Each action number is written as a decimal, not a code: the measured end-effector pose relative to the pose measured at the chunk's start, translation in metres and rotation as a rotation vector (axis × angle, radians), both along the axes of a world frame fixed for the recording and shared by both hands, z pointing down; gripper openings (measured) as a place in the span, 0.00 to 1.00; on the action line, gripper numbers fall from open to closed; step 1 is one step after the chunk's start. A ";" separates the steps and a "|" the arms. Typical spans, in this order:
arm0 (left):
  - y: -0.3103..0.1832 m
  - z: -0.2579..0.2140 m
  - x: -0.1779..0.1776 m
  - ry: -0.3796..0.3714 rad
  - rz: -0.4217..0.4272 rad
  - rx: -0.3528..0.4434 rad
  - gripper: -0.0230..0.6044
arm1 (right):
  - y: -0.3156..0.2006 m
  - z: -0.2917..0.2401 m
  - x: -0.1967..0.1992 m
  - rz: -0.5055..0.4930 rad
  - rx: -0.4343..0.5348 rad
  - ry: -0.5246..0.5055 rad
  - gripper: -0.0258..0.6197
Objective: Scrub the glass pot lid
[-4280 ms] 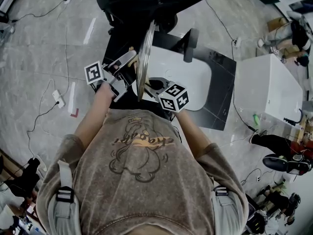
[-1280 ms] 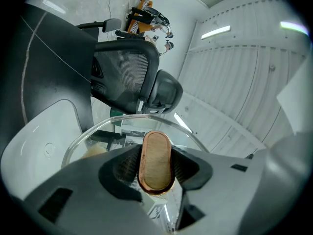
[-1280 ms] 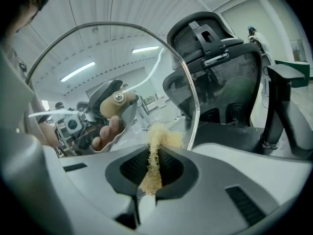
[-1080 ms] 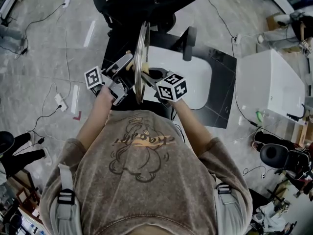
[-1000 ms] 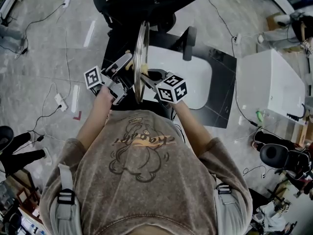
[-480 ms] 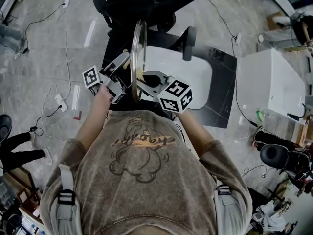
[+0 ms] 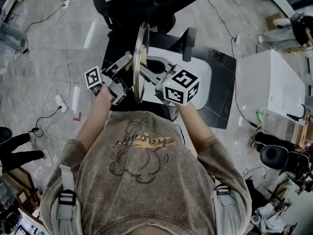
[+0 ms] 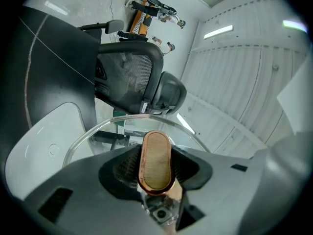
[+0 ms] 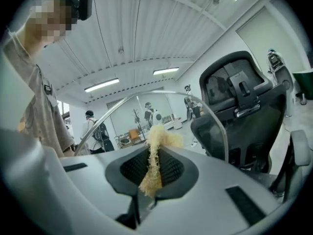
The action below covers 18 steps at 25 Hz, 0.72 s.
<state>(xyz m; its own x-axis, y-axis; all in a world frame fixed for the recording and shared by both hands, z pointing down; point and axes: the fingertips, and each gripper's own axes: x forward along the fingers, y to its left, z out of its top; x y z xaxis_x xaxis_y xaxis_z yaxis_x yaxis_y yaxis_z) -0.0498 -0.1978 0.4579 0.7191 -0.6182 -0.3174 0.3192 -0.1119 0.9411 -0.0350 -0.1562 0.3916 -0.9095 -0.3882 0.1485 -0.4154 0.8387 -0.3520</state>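
The glass pot lid (image 7: pixel 141 58) stands on edge, seen as a thin metal-rimmed disc in front of me. My left gripper (image 7: pixel 125 68) holds it from the left. In the left gripper view the lid's oblong, copper-rimmed handle (image 8: pixel 155 161) sits clamped between the jaws of the left gripper (image 8: pixel 156 168), with the glass rim (image 8: pixel 128 123) arching beyond. My right gripper (image 7: pixel 146 66) is at the lid's right face, shut on a yellowish fibrous scrub pad (image 9: pixel 154 153). The pad's frayed top touches the glass (image 9: pixel 161 109) just ahead of the right gripper (image 9: pixel 152 169).
A black office chair (image 7: pixel 149 4) stands just behind the lid. Below the grippers is a white rounded tabletop (image 7: pixel 198 75) on a dark mat (image 7: pixel 224 94). A white box (image 7: pixel 269 89) sits to the right. Cables and a power strip (image 7: pixel 61 102) lie on the grey floor at left.
My right gripper has risen along the lid's right face with the scrub pad, its marker cube now higher and further right. The left gripper and the lid have stayed put.
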 end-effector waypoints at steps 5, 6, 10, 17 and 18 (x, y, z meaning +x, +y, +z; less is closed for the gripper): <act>0.004 0.001 0.005 0.001 0.027 0.003 0.32 | -0.034 -0.016 0.009 0.102 0.039 -0.026 0.10; 0.005 0.001 0.006 0.001 0.030 0.004 0.32 | -0.040 -0.018 0.012 0.116 0.044 -0.028 0.10; 0.006 0.001 0.009 -0.015 0.043 0.007 0.32 | -0.061 -0.016 0.020 0.169 0.041 -0.031 0.10; 0.010 0.002 0.016 -0.034 0.078 0.019 0.32 | -0.095 0.001 0.038 0.237 0.026 0.007 0.10; 0.011 0.002 0.017 -0.037 0.080 0.019 0.32 | -0.098 0.005 0.039 0.237 0.020 0.013 0.10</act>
